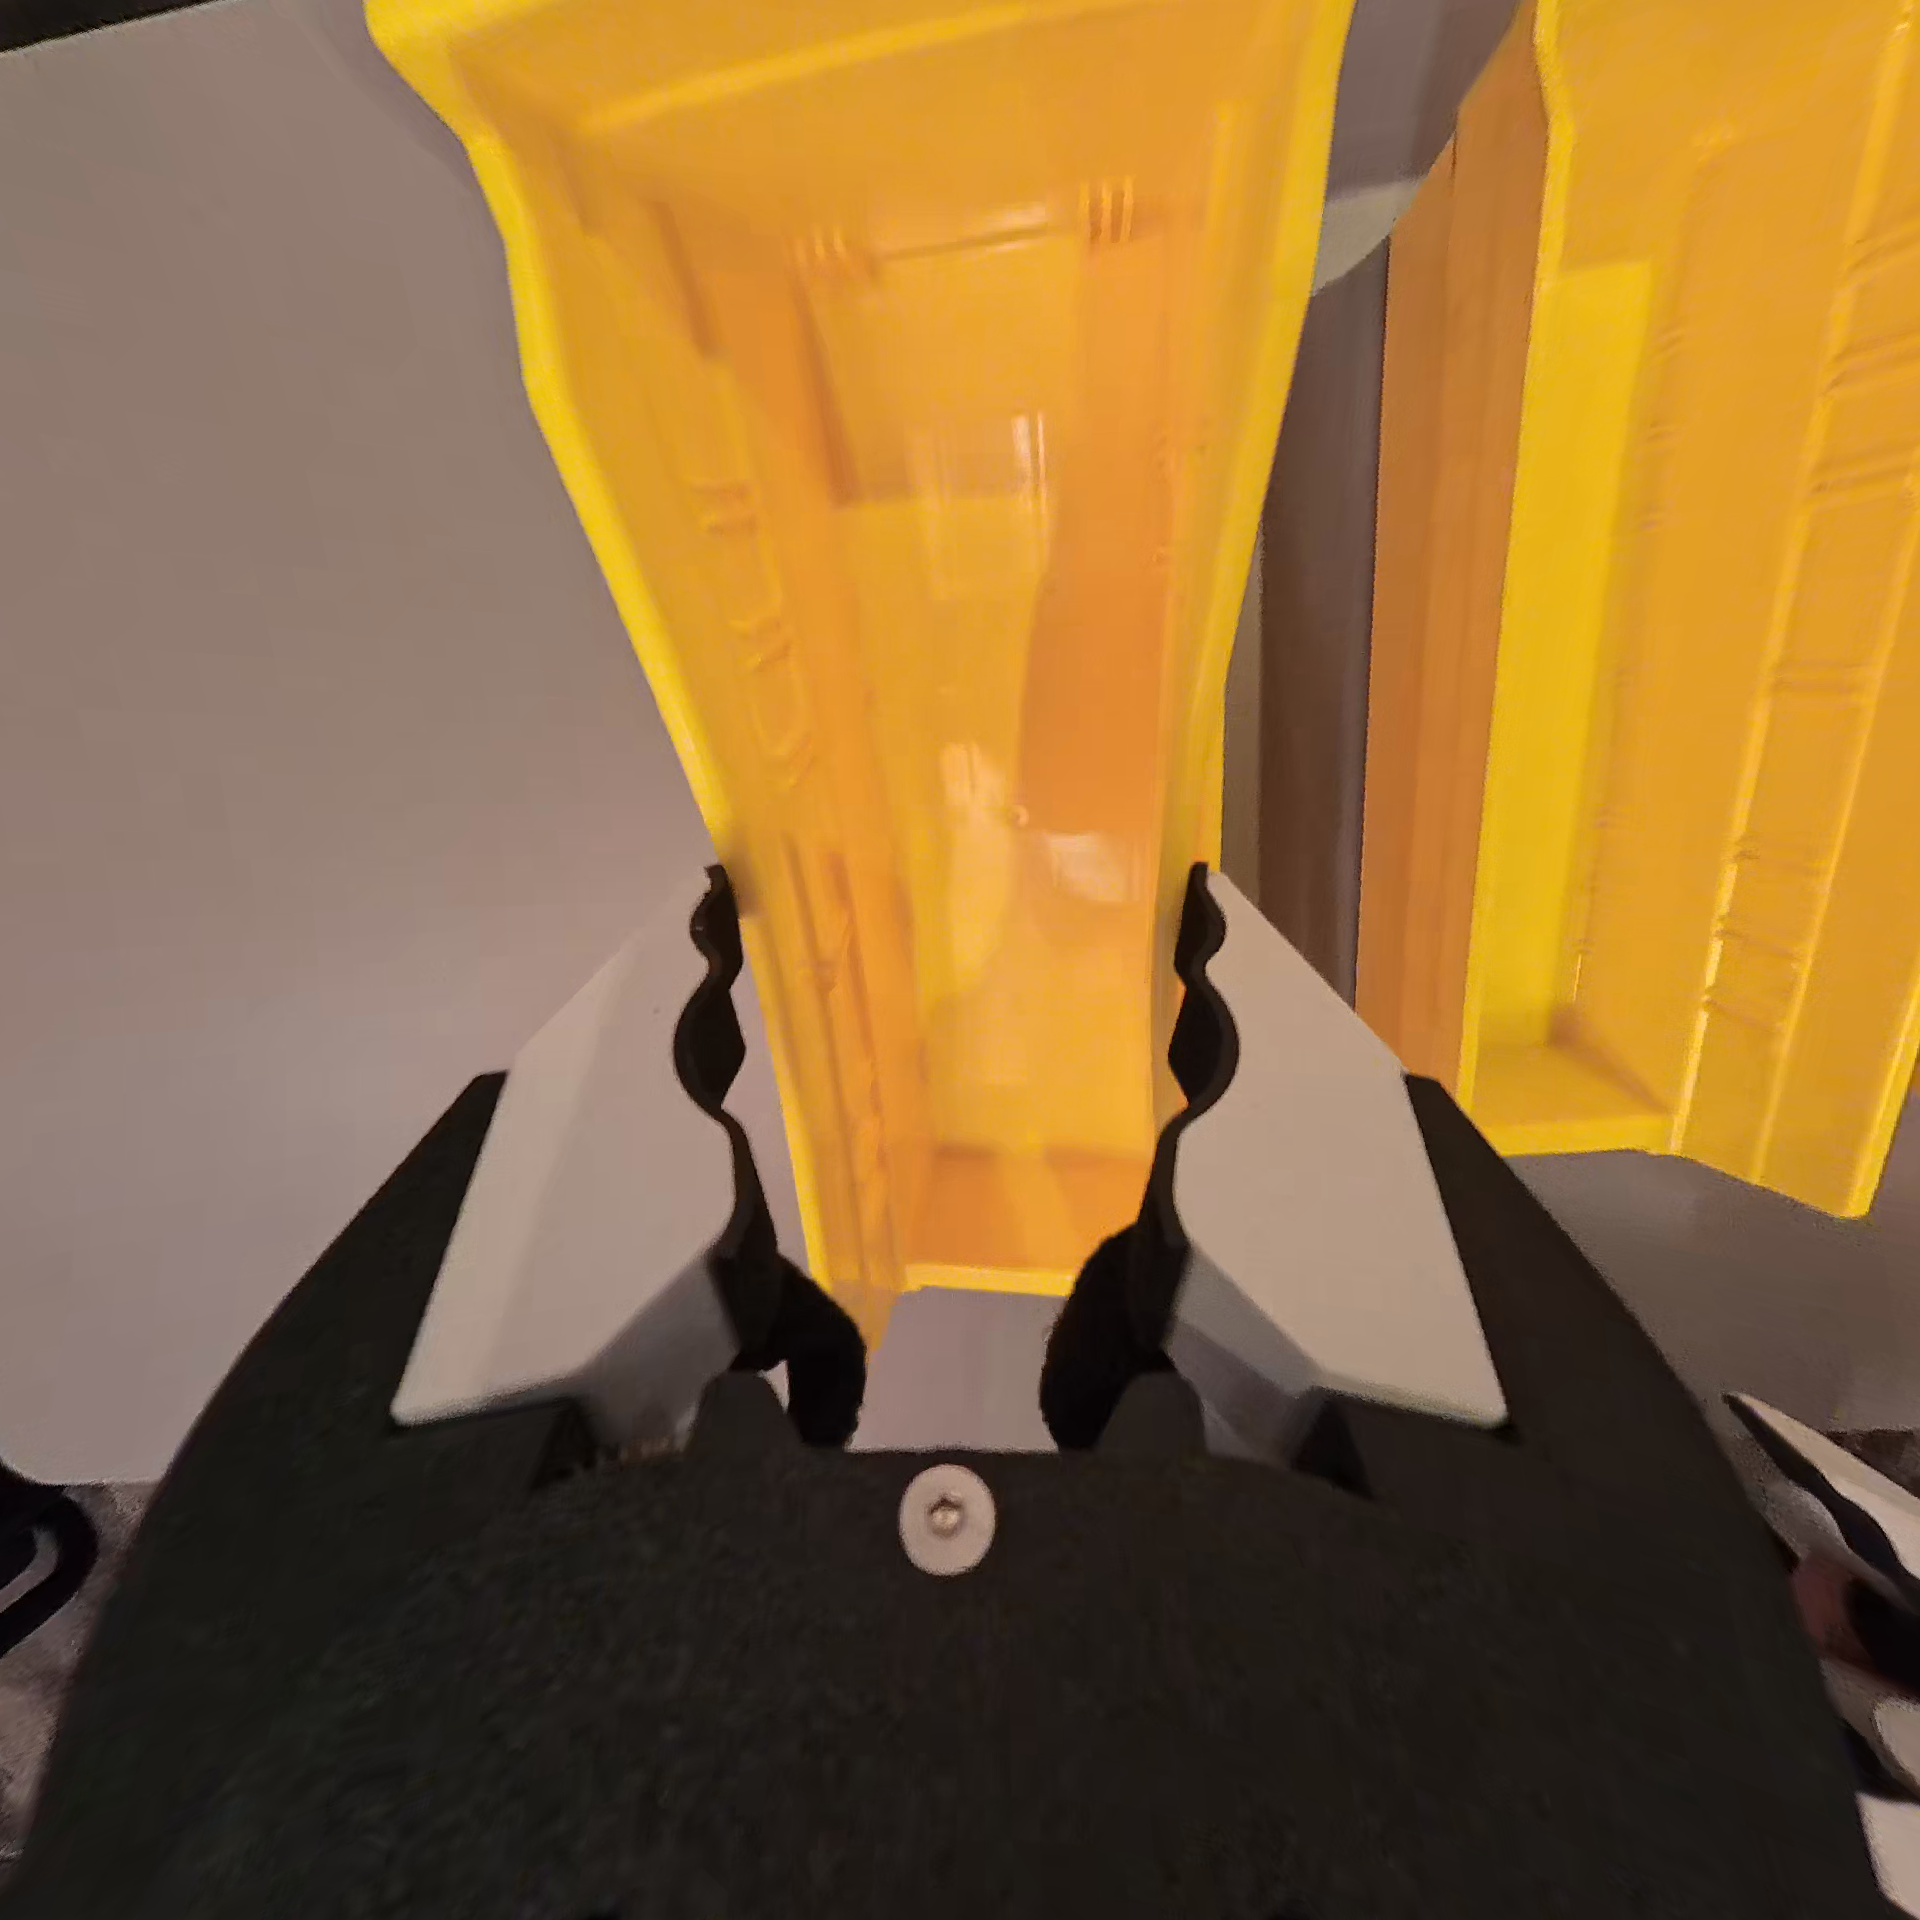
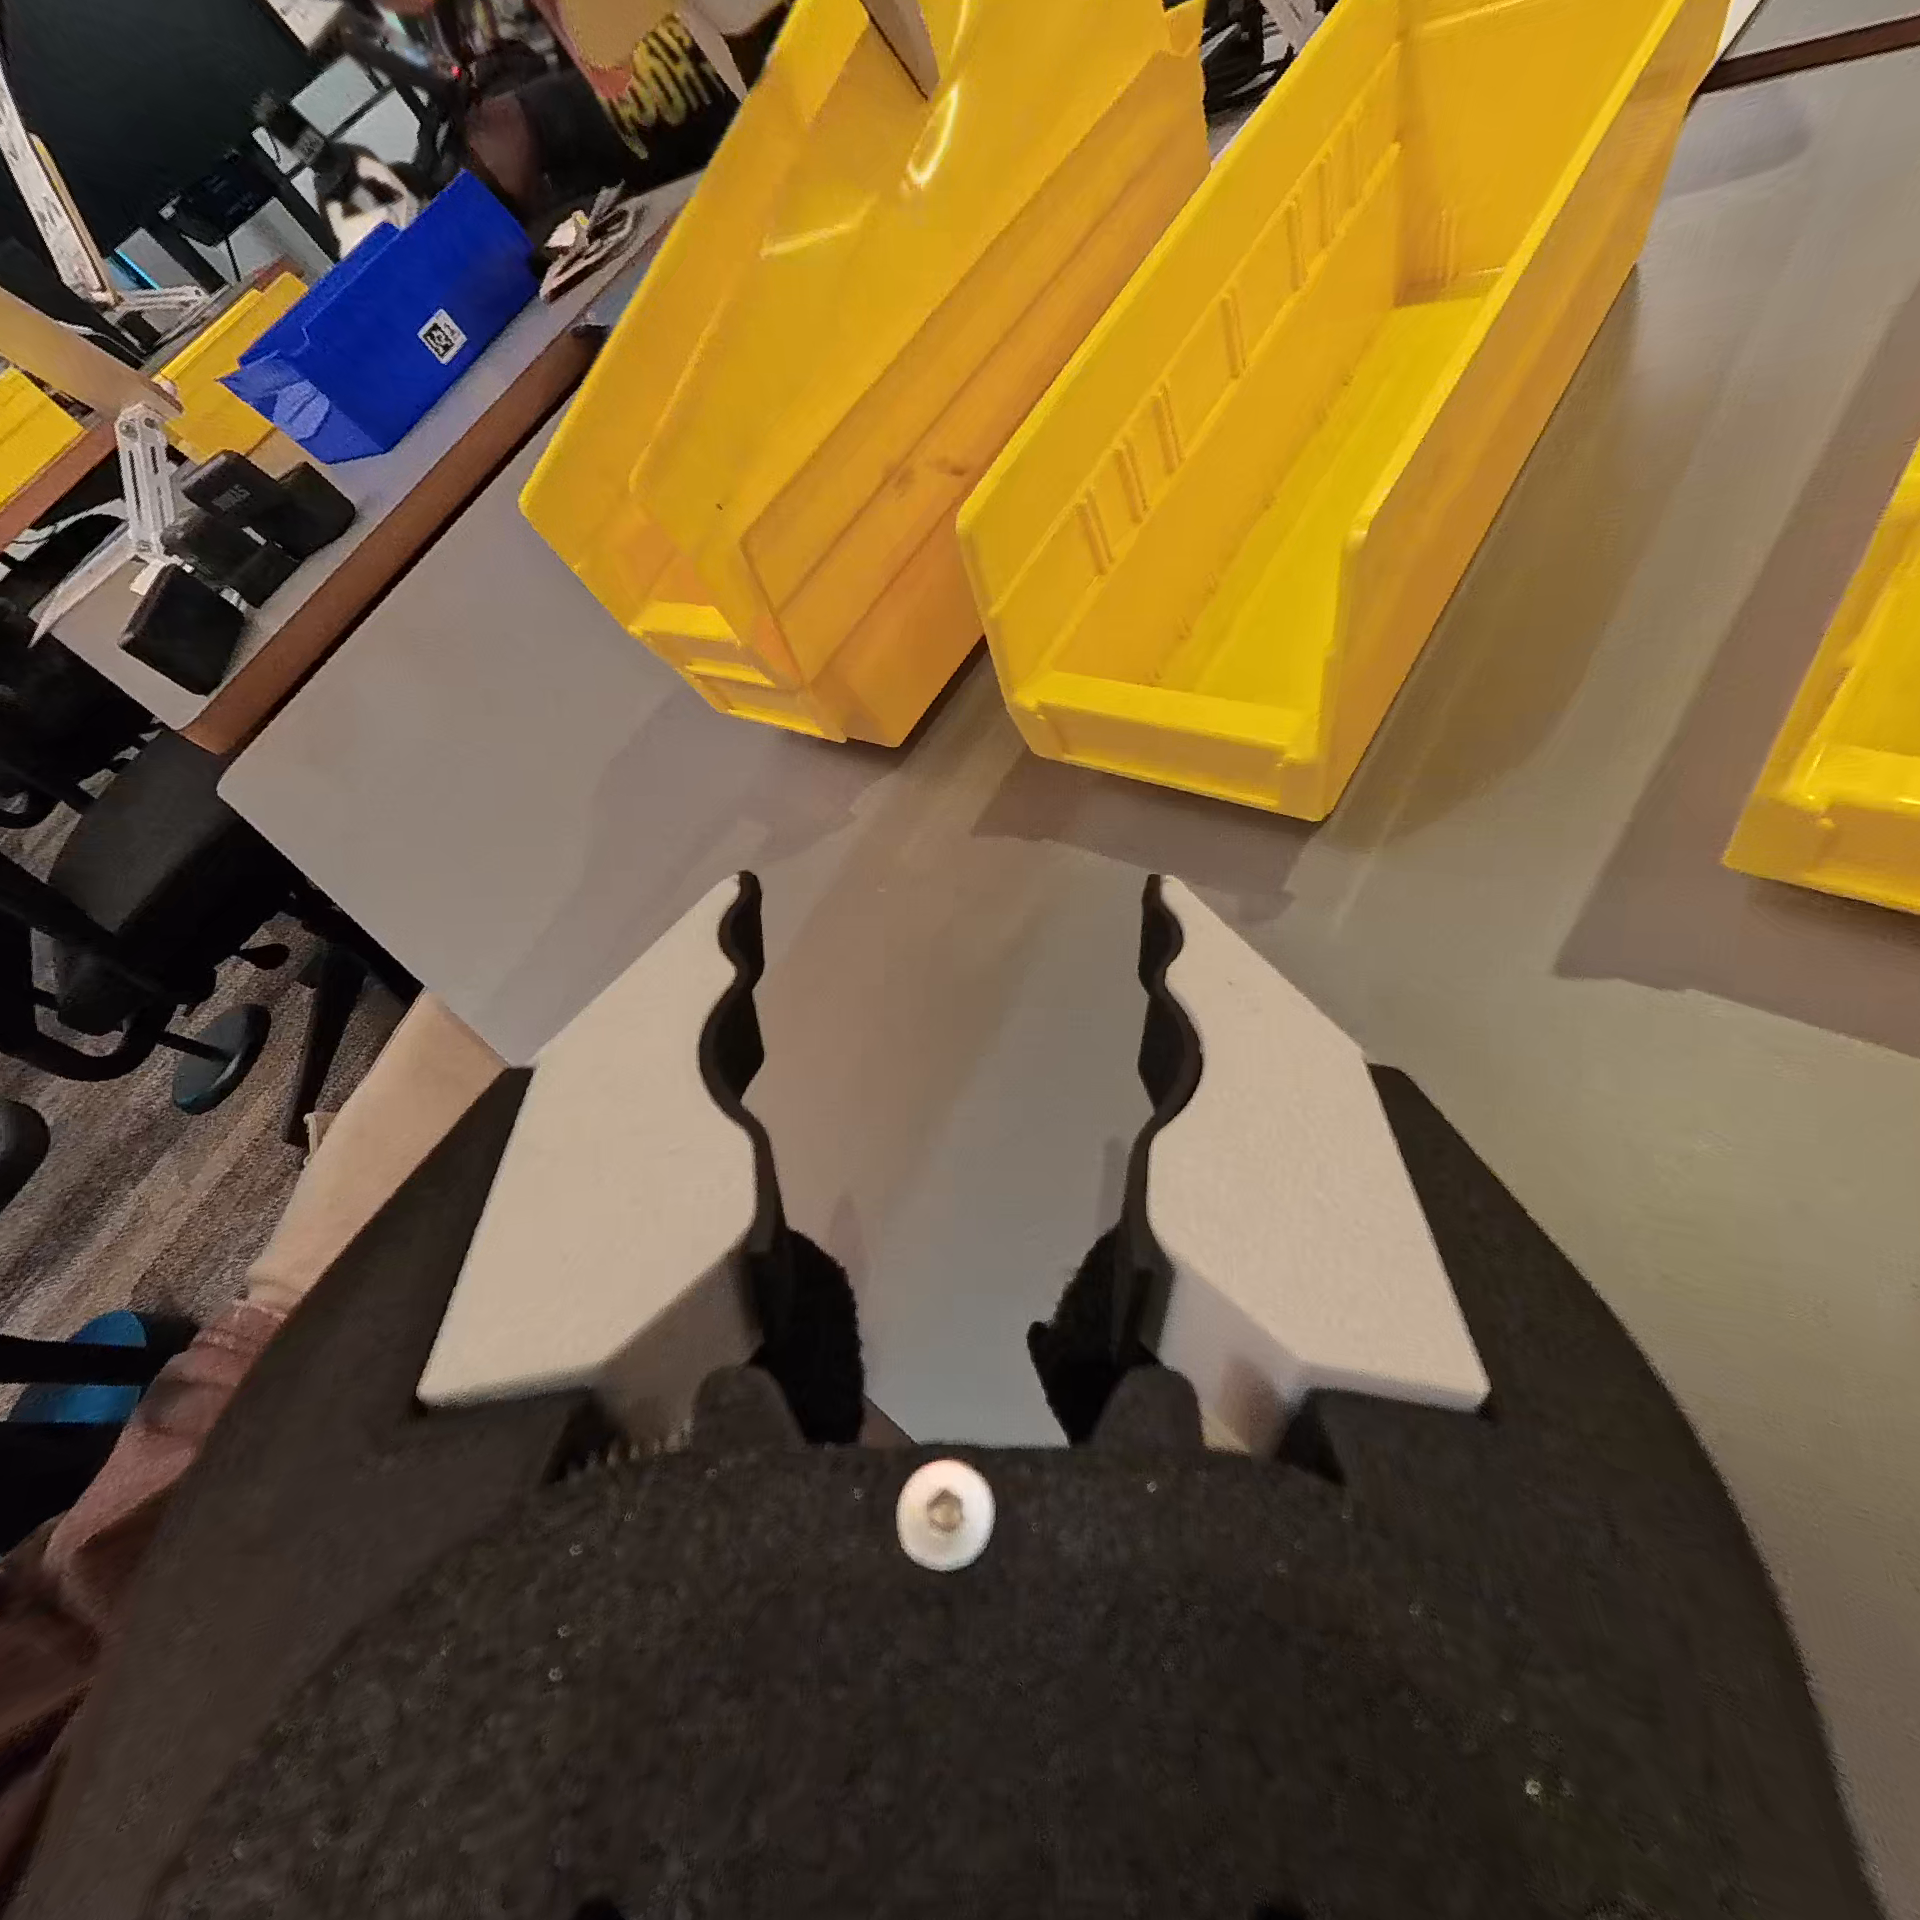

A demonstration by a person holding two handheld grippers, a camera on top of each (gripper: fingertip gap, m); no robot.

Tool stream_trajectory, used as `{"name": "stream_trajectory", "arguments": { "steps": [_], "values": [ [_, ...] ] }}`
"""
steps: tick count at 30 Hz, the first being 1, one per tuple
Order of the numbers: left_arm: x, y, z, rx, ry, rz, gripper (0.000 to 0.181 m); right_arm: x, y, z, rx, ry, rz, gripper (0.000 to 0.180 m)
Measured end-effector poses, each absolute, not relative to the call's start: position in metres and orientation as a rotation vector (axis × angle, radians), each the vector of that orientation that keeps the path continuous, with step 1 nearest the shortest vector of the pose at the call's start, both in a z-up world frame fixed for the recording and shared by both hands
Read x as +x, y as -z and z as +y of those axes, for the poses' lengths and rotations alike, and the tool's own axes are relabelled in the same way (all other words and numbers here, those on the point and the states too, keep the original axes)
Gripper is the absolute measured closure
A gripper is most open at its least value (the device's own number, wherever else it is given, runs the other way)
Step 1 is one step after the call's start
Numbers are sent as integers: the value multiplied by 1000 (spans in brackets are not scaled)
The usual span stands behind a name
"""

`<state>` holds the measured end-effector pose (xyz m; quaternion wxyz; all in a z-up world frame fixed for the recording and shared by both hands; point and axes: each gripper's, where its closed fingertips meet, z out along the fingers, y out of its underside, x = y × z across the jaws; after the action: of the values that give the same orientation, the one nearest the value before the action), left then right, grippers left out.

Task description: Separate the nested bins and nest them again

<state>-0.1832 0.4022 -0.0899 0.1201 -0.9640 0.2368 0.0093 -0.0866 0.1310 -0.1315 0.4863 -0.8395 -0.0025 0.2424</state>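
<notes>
**Left gripper over the nested pair, right gripper idle above the table**

Left gripper (image 1: 961, 873), left wrist view: we see its fingers spread wide, looking down the length of a yellow bin (image 1: 935, 644). Left fingertip (image 1: 715, 904) sits just at the outer edge of that bin's left wall; right fingertip (image 1: 1200, 904) sits over the right wall. We cannot tell whether either pad actually touches plastic — nothing is clamped. A second yellow bin (image 1: 1662, 623) lies just beside it on the right, a narrow gap between them, both on the grey table (image 1: 260, 623).

Right gripper (image 2: 951, 883), right wrist view: fingers wide apart, holding nothing, hovering over bare grey table (image 2: 623, 810) short of the bins. Ahead left we see two yellow bins nested (image 2: 831, 436) — the inner one tilted up, not fully seated in the outer. The far-end fingers of the other gripper (image 2: 904, 42) show at the top of that pair. Just right of it, a single yellow bin (image 2: 1320, 488) stands upright and open on the table, close but apart. A third yellow bin (image 2: 1849, 790) clips the right frame edge, well apart. A blue bin (image 2: 395, 322) sits on a neighbouring desk at far left.
</notes>
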Motion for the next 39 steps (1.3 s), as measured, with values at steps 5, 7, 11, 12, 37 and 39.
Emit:
{"name": "stream_trajectory", "arguments": {
  "steps": [5,7,11,12,37,39],
  "values": [
    [-184,67,388,-2809,-69,732,98,-89,134,130,-2052,-590,-12,107],
    [-184,54,384,-2796,-74,740,97,-90,134,129,-2051,-589,-12,107],
    [-188,28,373,-2790,-64,747,97,-91,132,128,-2040,-596,-9,107],
    [-189,21,370,-2787,-54,744,97,-91,130,128,-2031,-597,-7,107],
    [-353,74,436,-2927,-191,599,96,-87,138,124,-2056,-606,2,108],
    [-354,90,442,-2950,-187,614,95,-86,140,124,-2064,-615,6,108]
  ]
}}
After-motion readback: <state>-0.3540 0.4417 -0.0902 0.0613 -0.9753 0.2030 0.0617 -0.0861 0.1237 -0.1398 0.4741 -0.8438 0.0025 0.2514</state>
